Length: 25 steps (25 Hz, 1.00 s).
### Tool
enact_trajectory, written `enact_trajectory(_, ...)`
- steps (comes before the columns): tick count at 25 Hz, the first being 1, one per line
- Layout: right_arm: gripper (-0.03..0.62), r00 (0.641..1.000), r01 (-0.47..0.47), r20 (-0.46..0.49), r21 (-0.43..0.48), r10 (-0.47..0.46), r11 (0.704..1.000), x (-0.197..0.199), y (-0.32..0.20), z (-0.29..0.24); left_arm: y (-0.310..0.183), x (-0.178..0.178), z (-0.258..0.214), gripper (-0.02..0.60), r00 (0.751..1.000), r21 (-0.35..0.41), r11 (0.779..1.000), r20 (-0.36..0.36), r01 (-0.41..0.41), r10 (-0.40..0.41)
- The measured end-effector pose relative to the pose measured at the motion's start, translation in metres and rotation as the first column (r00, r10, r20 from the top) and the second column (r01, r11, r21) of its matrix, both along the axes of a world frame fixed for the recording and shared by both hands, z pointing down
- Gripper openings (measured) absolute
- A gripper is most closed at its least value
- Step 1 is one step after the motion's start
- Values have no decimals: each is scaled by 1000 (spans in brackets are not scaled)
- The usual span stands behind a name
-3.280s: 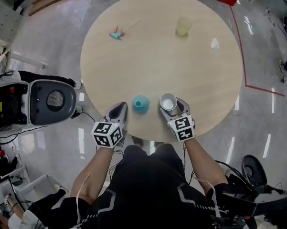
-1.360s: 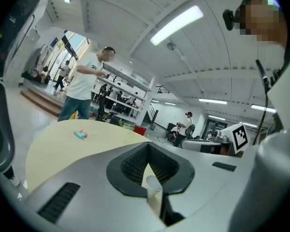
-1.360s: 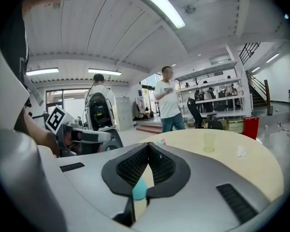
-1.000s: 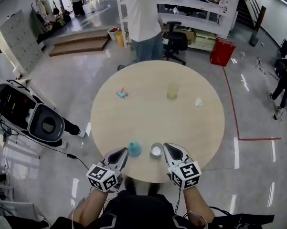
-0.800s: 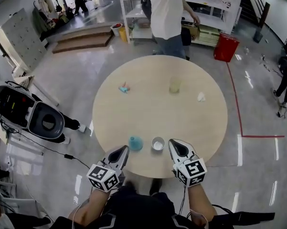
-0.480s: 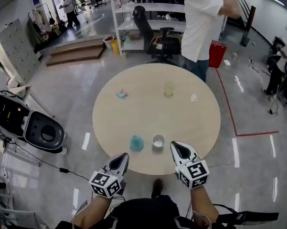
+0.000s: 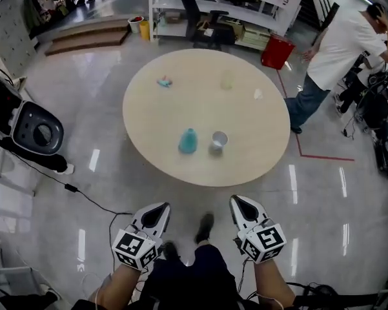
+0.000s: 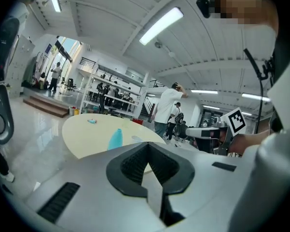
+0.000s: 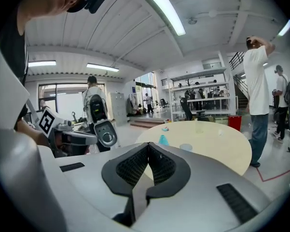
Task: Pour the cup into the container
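Left tongs [image 7: 156, 212] and right tongs [image 7: 241, 205] hang closed, empty.

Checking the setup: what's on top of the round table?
The round table holds a teal container, a white cup beside it, a pale yellow cup, a small blue item and a white scrap. The container's inside is hidden.

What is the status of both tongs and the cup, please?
Left tongs shut, empty. Right tongs shut, empty. Both over the floor, short of the table. Cup upright on it, apart from teal container. Nothing in the way.
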State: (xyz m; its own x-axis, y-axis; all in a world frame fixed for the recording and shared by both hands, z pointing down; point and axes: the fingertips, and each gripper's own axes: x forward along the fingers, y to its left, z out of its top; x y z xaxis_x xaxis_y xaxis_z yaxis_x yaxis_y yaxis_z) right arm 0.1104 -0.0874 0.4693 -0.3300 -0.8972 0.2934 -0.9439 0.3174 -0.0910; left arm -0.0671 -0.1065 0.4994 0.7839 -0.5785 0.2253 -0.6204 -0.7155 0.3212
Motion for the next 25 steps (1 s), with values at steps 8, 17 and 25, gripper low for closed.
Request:
enact_trajectory(8,6,1000,27,-11,46,-27,999,-10,103,-25,84,2,-30,0,1000,37,999,-8,-15,15)
enact_trajectory(17,6,996,87,7,39,-87,995,14,261,-24,238,50,-51,0,1000,80,997,5,-10,10)
enact_trajectory(25,6,996,58,58,47,-61,997,25,342,-34,346,58,-72,0,999,110,993,21,-30,28)
